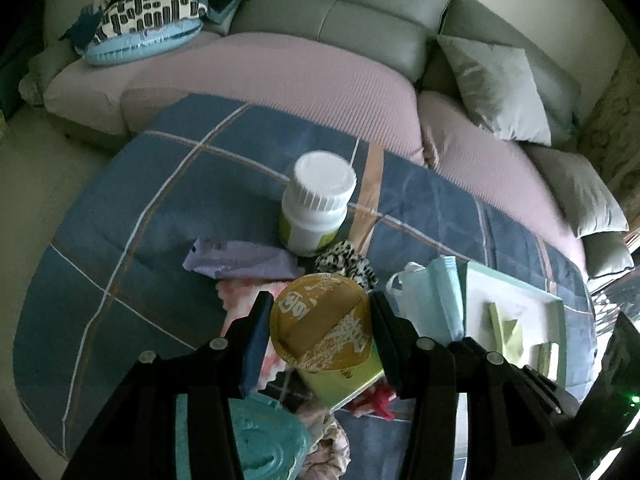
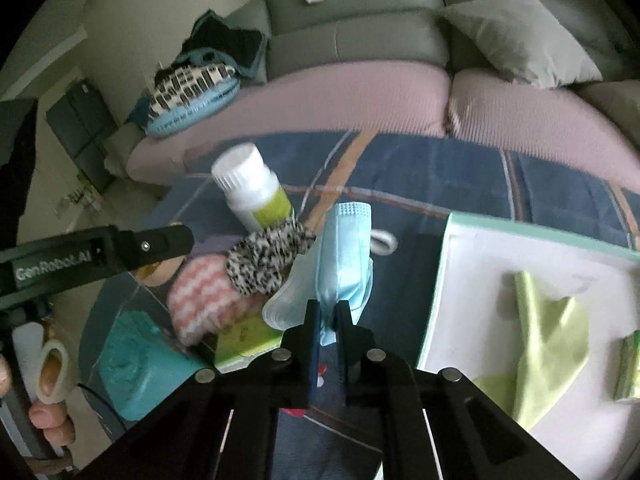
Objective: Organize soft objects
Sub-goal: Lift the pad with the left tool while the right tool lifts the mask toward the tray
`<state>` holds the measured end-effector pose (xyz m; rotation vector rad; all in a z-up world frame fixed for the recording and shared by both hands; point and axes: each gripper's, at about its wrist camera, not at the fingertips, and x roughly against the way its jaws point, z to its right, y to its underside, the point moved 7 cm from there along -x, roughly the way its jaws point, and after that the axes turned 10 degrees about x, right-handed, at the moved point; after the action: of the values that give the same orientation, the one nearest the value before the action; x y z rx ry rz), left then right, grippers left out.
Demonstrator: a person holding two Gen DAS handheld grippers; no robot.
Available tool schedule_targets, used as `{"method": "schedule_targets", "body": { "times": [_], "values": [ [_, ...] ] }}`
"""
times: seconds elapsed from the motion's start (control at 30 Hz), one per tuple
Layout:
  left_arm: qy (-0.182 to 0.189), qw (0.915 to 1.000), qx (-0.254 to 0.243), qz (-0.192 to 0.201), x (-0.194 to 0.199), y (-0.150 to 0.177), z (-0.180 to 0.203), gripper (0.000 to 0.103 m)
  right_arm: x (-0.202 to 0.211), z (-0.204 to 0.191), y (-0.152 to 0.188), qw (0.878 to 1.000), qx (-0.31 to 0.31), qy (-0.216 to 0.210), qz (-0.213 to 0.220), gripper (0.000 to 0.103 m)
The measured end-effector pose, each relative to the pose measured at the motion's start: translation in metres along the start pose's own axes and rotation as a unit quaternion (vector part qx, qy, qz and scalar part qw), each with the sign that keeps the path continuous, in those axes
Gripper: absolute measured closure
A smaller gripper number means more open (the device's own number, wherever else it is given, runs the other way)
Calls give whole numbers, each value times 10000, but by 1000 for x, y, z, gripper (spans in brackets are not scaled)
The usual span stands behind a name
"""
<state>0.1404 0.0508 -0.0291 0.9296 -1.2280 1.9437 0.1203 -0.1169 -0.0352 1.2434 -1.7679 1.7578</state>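
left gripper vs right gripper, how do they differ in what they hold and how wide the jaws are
The left gripper holds a gold-lidded round cup, jaws spread wide around it; the right gripper pinches a thin blue face mask, jaws nearly together. The cup is rigid; the mask is soft and hangs folded. Both grippers are black and point down over the blue plaid cloth.

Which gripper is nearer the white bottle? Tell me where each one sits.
Left. The left gripper, holding a gold-lidded cup, sits just in front of the white bottle. The right gripper, shut on a blue face mask, is farther off to its right.
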Motion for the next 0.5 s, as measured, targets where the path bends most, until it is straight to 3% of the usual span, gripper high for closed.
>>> {"method": "schedule_targets", "body": {
  "times": [0.5],
  "values": [
    [316,9979,-145,538,43,-9,22,53,72,22,-20,9959,-154,335,829,96]
  ]
}}
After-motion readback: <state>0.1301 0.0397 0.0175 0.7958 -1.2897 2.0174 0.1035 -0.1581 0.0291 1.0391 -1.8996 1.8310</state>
